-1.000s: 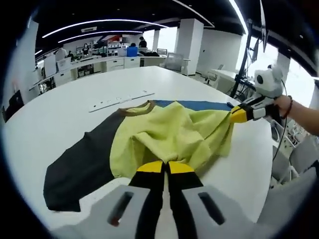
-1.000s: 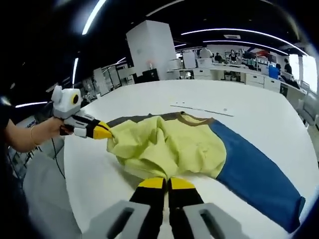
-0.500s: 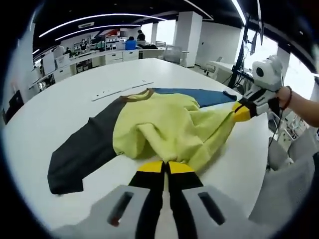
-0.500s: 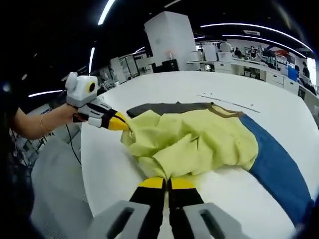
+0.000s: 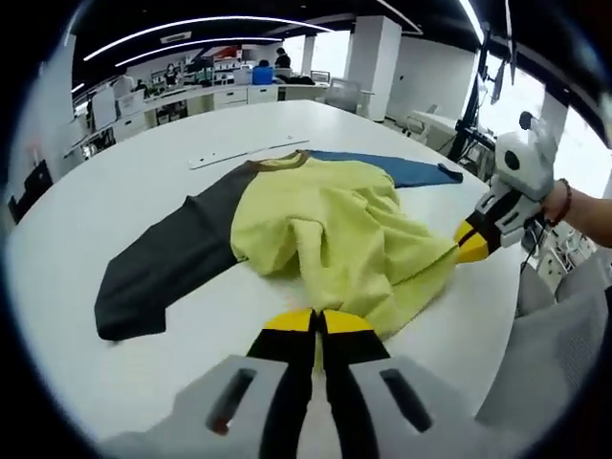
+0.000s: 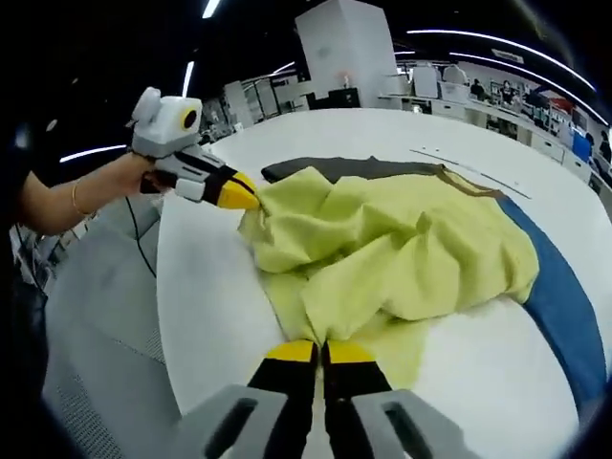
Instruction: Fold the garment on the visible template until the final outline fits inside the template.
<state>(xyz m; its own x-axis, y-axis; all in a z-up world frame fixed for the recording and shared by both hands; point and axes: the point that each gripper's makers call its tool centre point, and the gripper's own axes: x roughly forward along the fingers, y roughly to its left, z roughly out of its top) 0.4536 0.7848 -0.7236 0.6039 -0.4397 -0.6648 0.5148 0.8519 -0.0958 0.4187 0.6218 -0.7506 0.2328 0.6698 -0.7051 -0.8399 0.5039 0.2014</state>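
A garment with a yellow body (image 5: 330,225), a dark grey sleeve (image 5: 163,273) and a blue sleeve (image 5: 397,169) lies on the white table (image 5: 105,182). My left gripper (image 5: 316,323) is shut on the yellow hem at the near edge. To the right, a hand holds my right gripper (image 5: 470,244), shut on another corner of the hem. In the right gripper view my right gripper (image 6: 321,351) pinches the yellow hem (image 6: 382,258). The left gripper (image 6: 245,196) bites the fabric at the left. The blue sleeve (image 6: 564,306) runs off to the right, the grey sleeve (image 6: 354,169) behind.
A thin white marked strip (image 5: 247,153) lies on the table beyond the collar, also in the right gripper view (image 6: 464,164). The table's rounded edge (image 6: 177,316) is close below the hem, with a grey mesh chair (image 6: 91,335) beside it. Desks (image 5: 220,96) stand far behind.
Both grippers have drawn back toward the table's near edge and sunk lower, still holding the hem. The yellow body is pulled out flatter toward them and bunches less.
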